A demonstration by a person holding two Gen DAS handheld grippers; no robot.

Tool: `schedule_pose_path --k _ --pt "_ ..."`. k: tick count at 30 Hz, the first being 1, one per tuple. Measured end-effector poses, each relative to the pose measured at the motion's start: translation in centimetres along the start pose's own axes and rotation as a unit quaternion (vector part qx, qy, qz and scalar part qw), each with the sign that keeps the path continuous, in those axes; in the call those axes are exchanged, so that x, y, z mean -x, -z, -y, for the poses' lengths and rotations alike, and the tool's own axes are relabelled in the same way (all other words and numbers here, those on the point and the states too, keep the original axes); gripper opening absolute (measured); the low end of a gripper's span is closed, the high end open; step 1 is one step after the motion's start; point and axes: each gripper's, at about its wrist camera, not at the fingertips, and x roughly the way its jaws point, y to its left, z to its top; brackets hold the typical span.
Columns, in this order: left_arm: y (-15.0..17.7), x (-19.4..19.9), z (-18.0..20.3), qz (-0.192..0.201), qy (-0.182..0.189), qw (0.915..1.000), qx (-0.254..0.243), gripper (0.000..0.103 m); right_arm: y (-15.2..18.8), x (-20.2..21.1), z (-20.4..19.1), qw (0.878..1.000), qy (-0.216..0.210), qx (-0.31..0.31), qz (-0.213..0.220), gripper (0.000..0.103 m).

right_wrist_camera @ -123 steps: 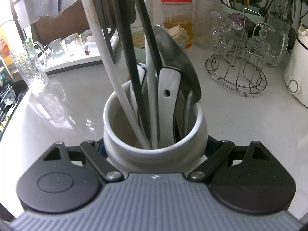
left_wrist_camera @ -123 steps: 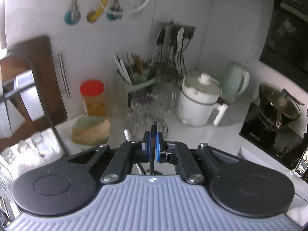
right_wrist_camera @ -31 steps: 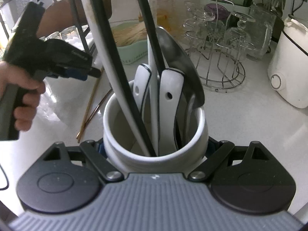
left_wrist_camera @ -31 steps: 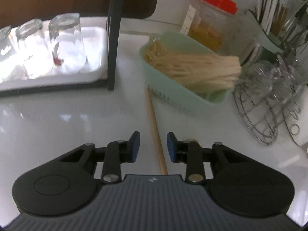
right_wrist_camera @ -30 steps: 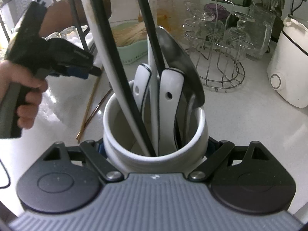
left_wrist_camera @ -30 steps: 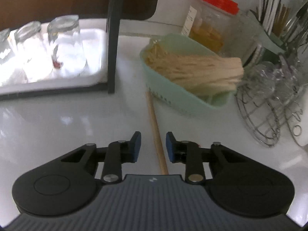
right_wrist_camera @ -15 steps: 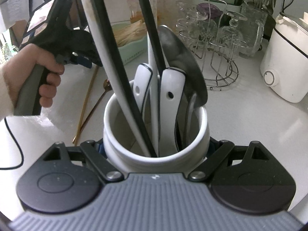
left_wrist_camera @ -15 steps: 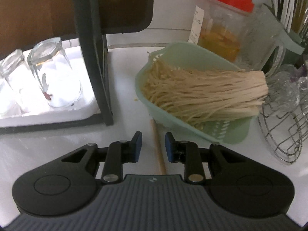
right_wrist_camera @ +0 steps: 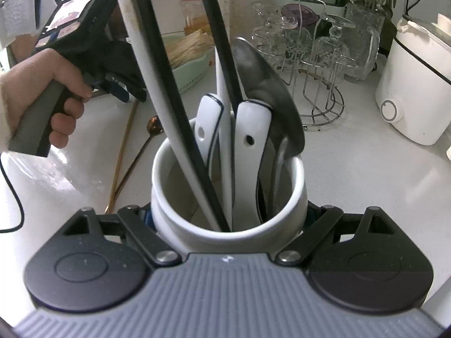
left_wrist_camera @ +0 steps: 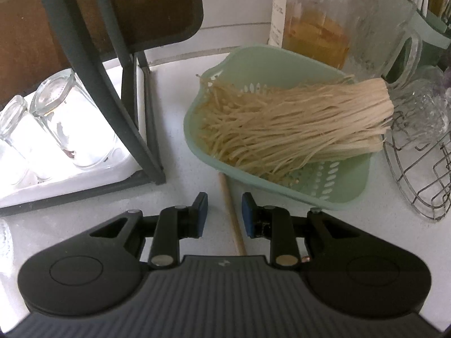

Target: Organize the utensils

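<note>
A thin wooden stick (left_wrist_camera: 230, 211) lies on the white counter between the open fingers of my left gripper (left_wrist_camera: 224, 211), its far end against the green basket. In the right wrist view the same stick (right_wrist_camera: 122, 152) lies beside a copper spoon (right_wrist_camera: 146, 140), below my left gripper (right_wrist_camera: 119, 93). My right gripper (right_wrist_camera: 228, 214) is shut on a white ceramic utensil holder (right_wrist_camera: 174, 217). The holder contains several utensils: white handles (right_wrist_camera: 251, 140), a steel ladle (right_wrist_camera: 267, 90) and long black and white handles.
A green basket of dry noodles (left_wrist_camera: 282, 129) sits just ahead of the left gripper. A dark rack leg (left_wrist_camera: 132, 129) and a tray of upturned glasses (left_wrist_camera: 70, 124) stand left. A wire glass rack (right_wrist_camera: 310, 64), a red-lidded jar (left_wrist_camera: 313, 28) and a white cooker (right_wrist_camera: 414, 84) stand right.
My left gripper has moved forward along the stick toward the green basket, its fingers still apart around it. The right gripper keeps its hold on the utensil holder.
</note>
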Motion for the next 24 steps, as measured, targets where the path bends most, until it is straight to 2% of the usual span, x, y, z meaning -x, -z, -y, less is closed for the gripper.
schedule_pose_path --k 2,3,6,13,24 --pt "-0.1 -0.2 0.1 0.003 -0.001 1.0 -0.001 0.02 -0.2 -0.1 0.0 1.0 0.001 0.004 -0.004 0.092" --pt "-0.2 -0.3 0.3 0.004 -0.004 0.9999 -0.009 0.012 -0.3 -0.2 0.0 1.0 0.001 0.004 -0.007 0.092" --pt "-0.2 -0.3 0.6 0.003 -0.007 0.9998 -0.017 0.008 -0.7 -0.4 0.0 1.0 -0.001 0.006 -0.014 0.092" --pt "0.3 1.4 0.3 0.004 -0.011 0.9997 -0.023 0.007 -1.2 -1.0 0.3 1.0 -0.009 0.013 -0.022 0.092" --pt "1.5 8.8 -0.6 0.048 0.008 0.9988 0.003 0.007 -1.9 -1.8 0.3 0.999 -0.026 0.033 -0.022 0.092"
